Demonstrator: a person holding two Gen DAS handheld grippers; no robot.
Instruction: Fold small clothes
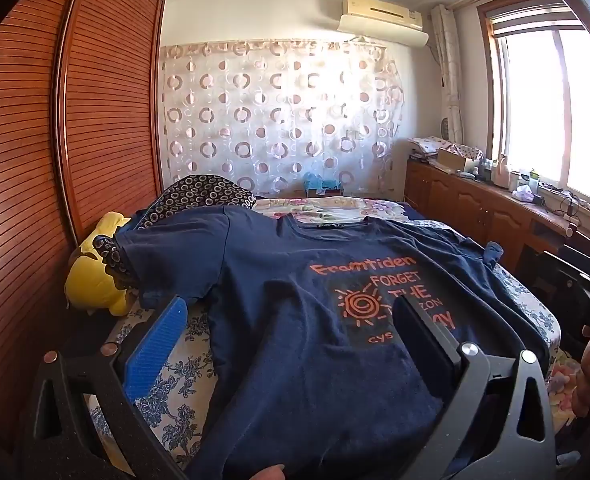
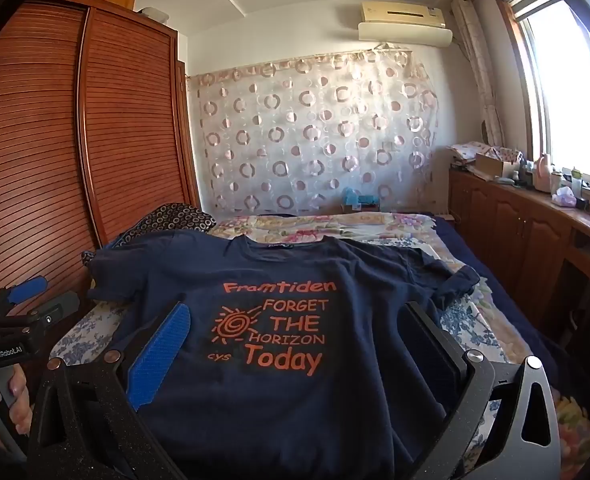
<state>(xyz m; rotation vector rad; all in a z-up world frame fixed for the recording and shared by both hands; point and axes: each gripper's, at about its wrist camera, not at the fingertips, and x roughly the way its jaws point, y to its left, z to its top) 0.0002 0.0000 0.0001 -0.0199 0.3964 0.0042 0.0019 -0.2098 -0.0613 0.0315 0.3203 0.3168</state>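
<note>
A navy T-shirt (image 1: 295, 320) (image 2: 287, 288) with orange print lies spread face up on the bed, collar toward the far wall. Its right sleeve (image 2: 455, 280) is bunched. My left gripper (image 1: 291, 312) hovers over the shirt's lower left part, jaws wide open, the blue pad (image 1: 159, 344) out past the shirt's left edge and the black finger (image 1: 423, 332) over the print. My right gripper (image 2: 299, 324) hangs above the shirt's lower middle, also wide open, straddling the print. Nothing is held by either. In the right wrist view the left gripper's body (image 2: 11, 332) and a hand show at the left.
The bed (image 2: 467, 320) has a blue floral sheet and a flowered quilt (image 2: 335, 226) behind the shirt. A yellow plush (image 1: 95, 272) and a dark ring-patterned cloth (image 1: 199, 196) lie at the bed's left. A slatted wardrobe (image 1: 75, 120) stands left; a cluttered wooden cabinet (image 2: 527, 232) runs under the window.
</note>
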